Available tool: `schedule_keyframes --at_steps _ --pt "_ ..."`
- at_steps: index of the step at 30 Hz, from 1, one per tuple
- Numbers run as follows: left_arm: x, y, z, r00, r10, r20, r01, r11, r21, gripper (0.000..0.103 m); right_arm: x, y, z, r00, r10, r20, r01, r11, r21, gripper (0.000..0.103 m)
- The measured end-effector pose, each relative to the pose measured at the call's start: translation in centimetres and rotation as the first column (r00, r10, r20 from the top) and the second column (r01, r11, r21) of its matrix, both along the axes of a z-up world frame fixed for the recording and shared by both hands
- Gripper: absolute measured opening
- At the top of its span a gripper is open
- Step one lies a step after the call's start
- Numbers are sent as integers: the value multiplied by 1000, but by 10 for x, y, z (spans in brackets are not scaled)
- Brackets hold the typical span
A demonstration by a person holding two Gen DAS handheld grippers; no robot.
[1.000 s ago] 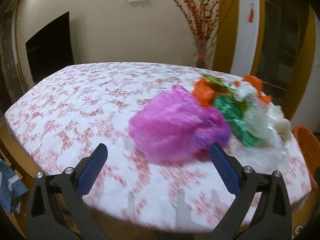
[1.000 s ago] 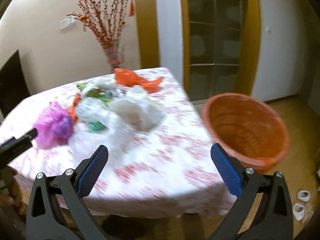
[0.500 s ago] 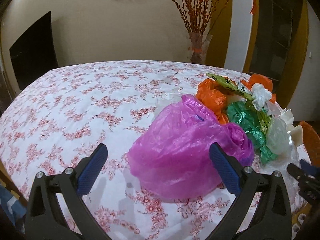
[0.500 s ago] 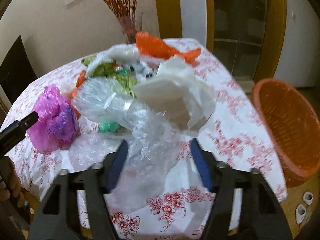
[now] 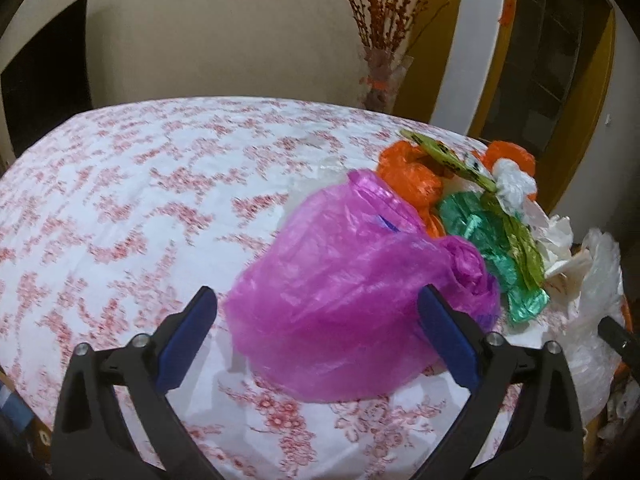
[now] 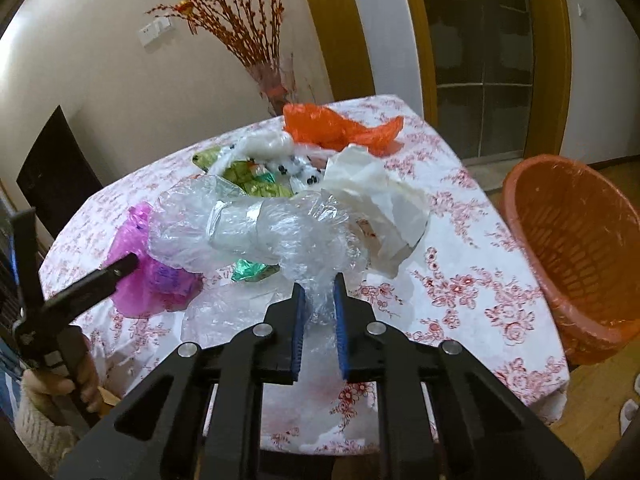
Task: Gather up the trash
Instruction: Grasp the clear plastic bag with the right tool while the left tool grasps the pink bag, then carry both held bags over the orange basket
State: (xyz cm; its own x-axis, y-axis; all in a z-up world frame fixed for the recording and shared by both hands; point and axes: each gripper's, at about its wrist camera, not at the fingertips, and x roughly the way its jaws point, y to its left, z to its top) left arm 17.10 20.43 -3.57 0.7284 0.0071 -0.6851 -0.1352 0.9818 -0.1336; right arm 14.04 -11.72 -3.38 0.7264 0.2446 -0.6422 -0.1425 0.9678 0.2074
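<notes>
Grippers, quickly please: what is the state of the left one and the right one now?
Left gripper: open, jaws just closing slightly around the pink bag, not pressing it.
Right gripper: just closed on the clear plastic wrap.

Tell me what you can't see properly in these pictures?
- Basket: right wrist view, its far side is cut off by the picture's edge; what's inside can't be told.
- Table under the purple bag: left wrist view, hidden by the bag.
- Green wrapper: right wrist view, mostly covered by the clear plastic.
- Tablecloth pattern: left wrist view, smeared by blur.
- Vase: left wrist view, its base is behind the table.
</notes>
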Motion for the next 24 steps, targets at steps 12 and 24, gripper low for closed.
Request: schedule_keyframes --at_steps 12,24 --pt "-11 -7 9 997 -61 54 65 996 -59 14 -10 -7 12 999 -35 39 36 999 -24 14" --pt "-39 -5 61 980 -63 191 72 997 -41 9 -25 -17 32 991 -77 105 81 996 -30 14"
